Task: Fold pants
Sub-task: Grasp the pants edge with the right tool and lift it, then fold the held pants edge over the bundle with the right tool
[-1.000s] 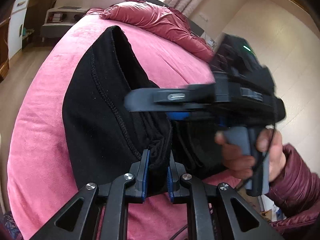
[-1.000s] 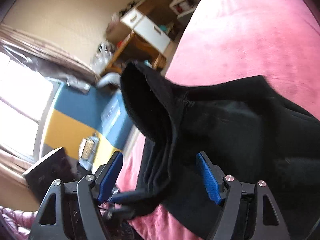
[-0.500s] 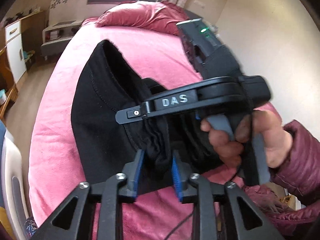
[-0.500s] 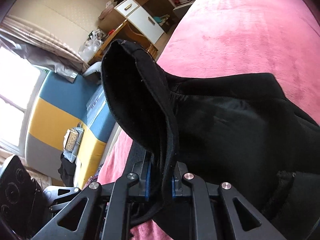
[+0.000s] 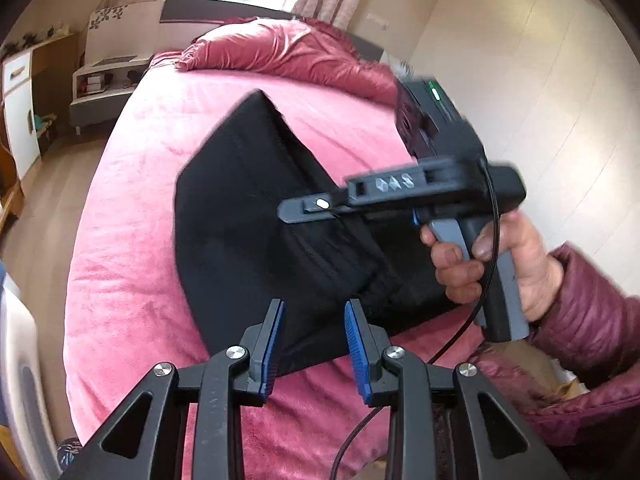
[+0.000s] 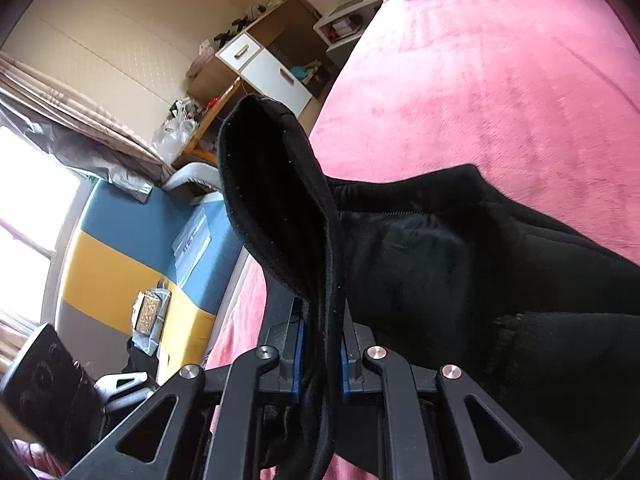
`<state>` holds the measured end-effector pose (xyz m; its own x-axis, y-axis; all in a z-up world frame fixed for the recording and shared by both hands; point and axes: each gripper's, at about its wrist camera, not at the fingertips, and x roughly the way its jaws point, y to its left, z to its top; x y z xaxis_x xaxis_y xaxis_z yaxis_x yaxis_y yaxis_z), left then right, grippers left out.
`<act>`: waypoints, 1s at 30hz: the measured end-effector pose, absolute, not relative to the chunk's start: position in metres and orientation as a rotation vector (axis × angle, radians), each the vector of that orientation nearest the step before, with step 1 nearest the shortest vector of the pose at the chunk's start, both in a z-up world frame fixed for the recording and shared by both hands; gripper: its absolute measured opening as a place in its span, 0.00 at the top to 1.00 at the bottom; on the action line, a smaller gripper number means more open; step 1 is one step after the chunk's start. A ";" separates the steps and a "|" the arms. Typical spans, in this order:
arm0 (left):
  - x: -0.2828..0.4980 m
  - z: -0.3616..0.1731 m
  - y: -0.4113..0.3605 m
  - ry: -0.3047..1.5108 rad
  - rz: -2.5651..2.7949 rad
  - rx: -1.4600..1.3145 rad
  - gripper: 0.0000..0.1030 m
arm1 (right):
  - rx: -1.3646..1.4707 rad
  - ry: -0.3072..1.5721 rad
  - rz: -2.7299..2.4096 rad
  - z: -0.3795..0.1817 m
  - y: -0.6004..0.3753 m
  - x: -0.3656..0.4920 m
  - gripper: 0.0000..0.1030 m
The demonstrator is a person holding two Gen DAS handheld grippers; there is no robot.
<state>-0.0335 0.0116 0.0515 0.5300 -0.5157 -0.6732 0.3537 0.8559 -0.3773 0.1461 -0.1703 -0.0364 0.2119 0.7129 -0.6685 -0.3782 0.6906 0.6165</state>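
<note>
Right gripper (image 6: pixel 320 360) has its jaws clamped on a bunched edge of the black pants (image 5: pixel 256 240), holding them off the pink bed (image 5: pixel 132 240), probably so the left gripper (image 5: pixel 314 344), jaws open, can regrab.

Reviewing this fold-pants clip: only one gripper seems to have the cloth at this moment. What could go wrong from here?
1. The left gripper is open with nothing clamped, so the black pants hang from the right gripper alone; the lifted fold may sag or twist.
2. The right gripper pinches a bunched edge; layers could slip out unevenly.
3. The pants lie near the edge of the pink bed and might slide off.
</note>
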 end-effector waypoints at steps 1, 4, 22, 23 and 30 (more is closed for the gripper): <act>-0.033 0.054 0.022 0.860 -0.529 -0.251 0.70 | 0.358 1.114 0.782 -0.032 -0.174 0.146 0.87; -0.024 0.052 0.063 0.846 -0.457 -0.409 0.70 | 0.364 1.085 0.783 -0.017 -0.182 0.142 0.88; 0.044 0.018 0.037 0.925 -0.486 -0.571 0.69 | 0.556 0.858 0.655 0.055 -0.300 0.093 0.88; 0.049 0.018 0.024 0.931 -0.510 -0.549 0.69 | 0.568 0.857 0.630 0.052 -0.311 0.091 0.88; 0.066 0.001 -0.048 1.030 -0.634 -0.442 0.69 | 0.663 0.886 0.456 0.018 -0.383 0.075 0.88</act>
